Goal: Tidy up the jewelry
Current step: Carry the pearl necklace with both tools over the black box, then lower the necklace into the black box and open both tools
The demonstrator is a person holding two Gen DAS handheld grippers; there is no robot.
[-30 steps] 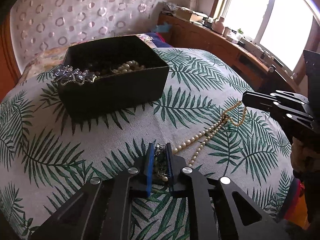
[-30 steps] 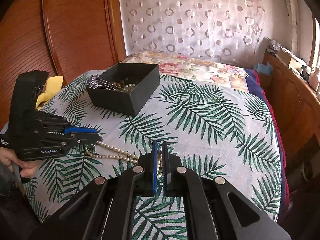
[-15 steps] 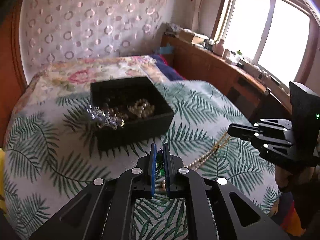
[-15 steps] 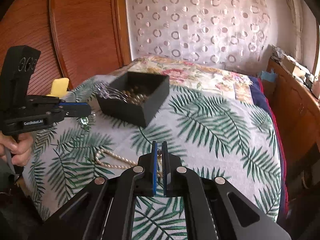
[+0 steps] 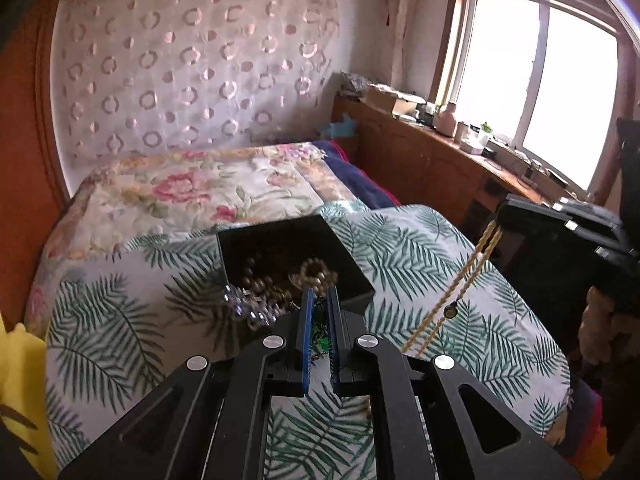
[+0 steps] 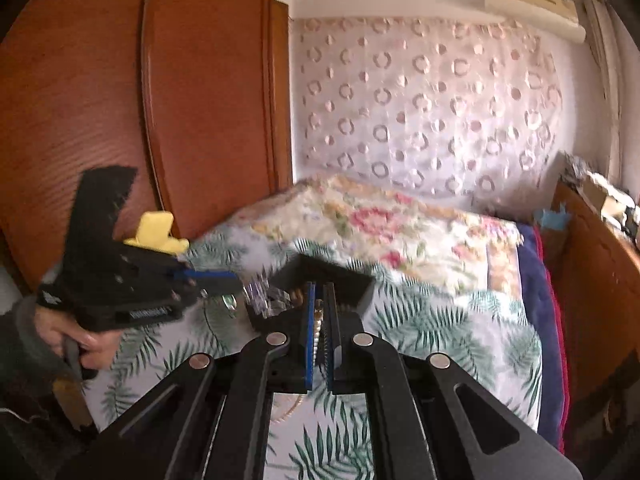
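Left tool [image 5: 319, 312] clenched on a small green piece [image 5: 320, 326] with a dangling bit, raised off the palm-leaf cloth [image 5: 120, 320] and now right over the near edge of the black box [image 5: 344, 264]. One second ago the same tool sat low on the cloth with the box well ahead of it; half a second ago it was already lifted but short of the box.

Right tool [image 6: 319, 312] clenched on the pearl necklace [image 6: 316, 328]. The beads run between its blue pads [image 6: 310, 340] and hang below, with a loop visible under the tool. In the left wrist view the right tool [image 5: 504, 220] is off to the right, and the pearl necklace [image 5: 460, 292] hangs from it as a double strand down toward the cloth. Earlier that strand lay flat on the cloth; it is now mostly lifted.

The box holds beads [image 5: 280, 276] and a crystal piece [image 5: 248, 308] draped over its near-left rim, same as before. In the right wrist view the box [image 6: 360, 284] is just ahead of the tool and the left tool [image 6: 224, 280] is at its left side, closer than earlier. That view is motion-blurred.
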